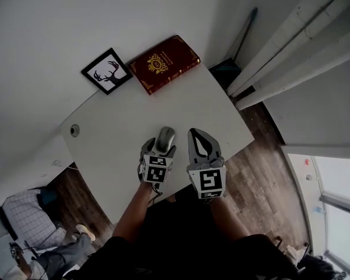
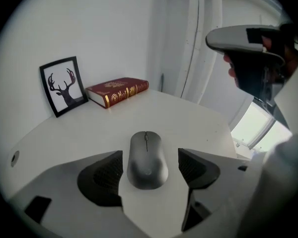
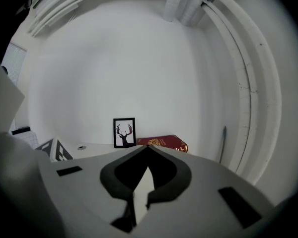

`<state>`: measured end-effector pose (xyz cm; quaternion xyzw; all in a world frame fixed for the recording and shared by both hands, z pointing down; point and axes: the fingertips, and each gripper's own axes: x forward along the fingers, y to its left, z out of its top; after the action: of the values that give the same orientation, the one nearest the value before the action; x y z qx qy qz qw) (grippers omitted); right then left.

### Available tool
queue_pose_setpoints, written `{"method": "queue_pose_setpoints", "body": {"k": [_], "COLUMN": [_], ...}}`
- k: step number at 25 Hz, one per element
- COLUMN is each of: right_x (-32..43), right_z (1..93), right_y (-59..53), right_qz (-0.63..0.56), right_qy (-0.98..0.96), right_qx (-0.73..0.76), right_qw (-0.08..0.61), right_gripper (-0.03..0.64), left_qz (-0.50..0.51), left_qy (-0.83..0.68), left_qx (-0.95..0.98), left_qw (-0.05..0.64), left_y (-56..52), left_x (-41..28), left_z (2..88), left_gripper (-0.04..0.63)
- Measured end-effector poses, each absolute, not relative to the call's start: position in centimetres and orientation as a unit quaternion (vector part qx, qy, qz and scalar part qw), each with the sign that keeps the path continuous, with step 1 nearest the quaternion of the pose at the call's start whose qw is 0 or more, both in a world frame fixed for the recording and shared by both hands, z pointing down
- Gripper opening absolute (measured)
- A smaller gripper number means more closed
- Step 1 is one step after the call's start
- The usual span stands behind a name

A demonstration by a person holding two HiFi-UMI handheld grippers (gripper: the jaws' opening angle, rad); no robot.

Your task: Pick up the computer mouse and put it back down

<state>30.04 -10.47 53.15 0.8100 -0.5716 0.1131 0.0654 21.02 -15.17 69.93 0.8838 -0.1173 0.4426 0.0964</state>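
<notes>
The white table (image 1: 119,124) has rounded corners. Its far side meets the wall, where a red book (image 1: 163,63) and a framed deer picture (image 1: 107,70) lie side by side. A small round grommet (image 1: 74,130) sits near the left edge. Between those things and the near edge the tabletop is a wide bare stretch.

The computer mouse (image 1: 166,137) lies on the near part of the table, close to the edge where the person stands and well apart from the book and picture. Its long axis runs from that near edge toward the far side, with the scroll-wheel end pointing away from the person, roughly toward the book. It is a low, matte grey oval with a thin wheel slot at the front and a faint round mark on its rear hump.

The left gripper (image 2: 150,155) has its jaws spread wide, one pad on each side of the mouse's rear half, a gap showing on both sides. The right gripper (image 1: 196,133) is just beside it above the table, jaws closed together with nothing between them.
</notes>
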Motion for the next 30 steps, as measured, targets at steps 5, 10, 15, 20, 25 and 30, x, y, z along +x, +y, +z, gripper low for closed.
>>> {"method": "queue_pose_setpoints", "body": {"k": [5,10,15,20,25,30], "right_x": [31.1,31.5,31.6,31.2,30.5,30.2], "right_z": [54.0,54.1,54.5,55.1,55.5,56.1], "right_y": [-10.1,-9.9,-9.8,-9.9,-10.6,-11.1], "right_qz": [0.122,0.120,0.125,0.131,0.134,0.140], "right_qy": [-0.566,-0.561,-0.562,-0.564,-0.575,-0.583], "right_qx": [0.813,0.816,0.814,0.812,0.803,0.796], "right_qw": [0.069,0.071,0.073,0.074,0.077,0.084], "right_gripper": [0.020,0.020,0.020,0.020,0.020,0.020], "left_qz": [0.455,0.465,0.475,0.477,0.484,0.485], "left_qy": [-0.115,-0.115,-0.128,-0.128,-0.113,-0.097], "left_qx": [0.875,0.869,0.863,0.864,0.863,0.862], "left_qw": [0.119,0.122,0.115,0.099,0.094,0.114], "left_y": [-15.4,-15.4,-15.9,-15.9,-15.8,-15.7], "left_x": [21.5,21.6,21.6,21.5,21.4,20.9], "left_z": [71.9,72.5,72.8,72.7,72.7,72.7], "left_gripper": [0.351,0.353,0.353,0.310,0.301,0.301]}}
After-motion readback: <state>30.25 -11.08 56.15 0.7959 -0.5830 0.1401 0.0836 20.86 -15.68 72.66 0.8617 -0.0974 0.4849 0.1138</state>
